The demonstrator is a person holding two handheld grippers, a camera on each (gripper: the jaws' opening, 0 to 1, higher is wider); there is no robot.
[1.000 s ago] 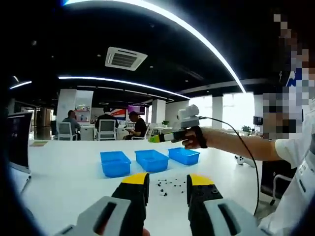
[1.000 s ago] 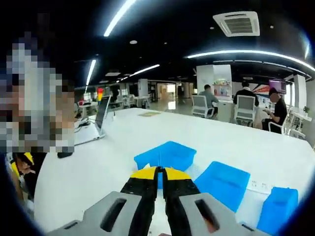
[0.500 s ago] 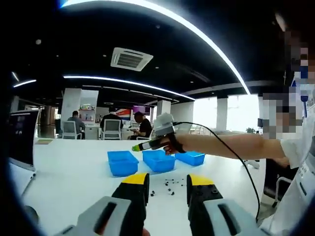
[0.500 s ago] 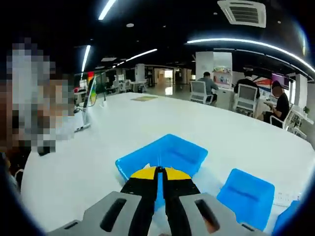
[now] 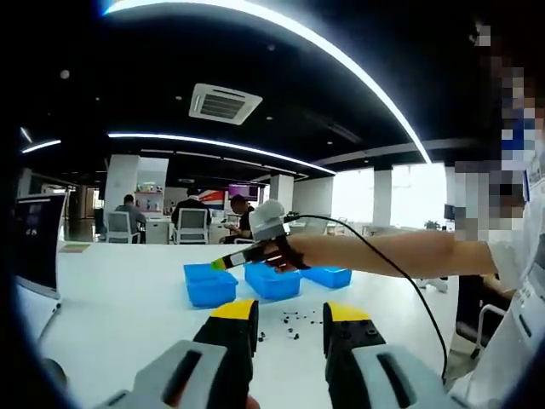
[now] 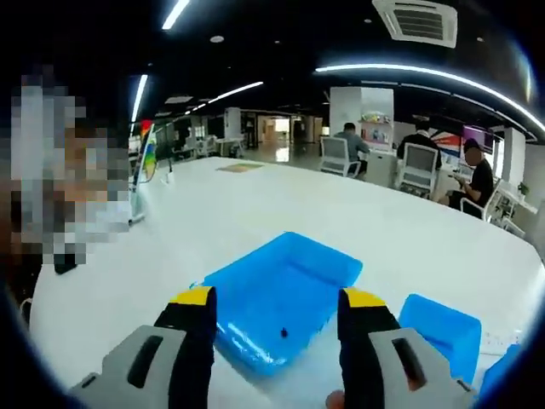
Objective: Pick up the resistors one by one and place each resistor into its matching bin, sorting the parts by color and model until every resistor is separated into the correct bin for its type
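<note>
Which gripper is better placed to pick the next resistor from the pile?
Probably the left gripper: its jaws are open and the loose resistors lie on the white table just ahead, between them. The right gripper is open over the blue bin, off to the side of the pile.

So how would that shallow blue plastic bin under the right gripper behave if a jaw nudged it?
The shallow blue plastic bin looks thin-walled and holds one small dark resistor, so it is probably light. On the smooth white table it would likely slide rather than tip, being low and wide. The open right gripper hangs above it.
</note>
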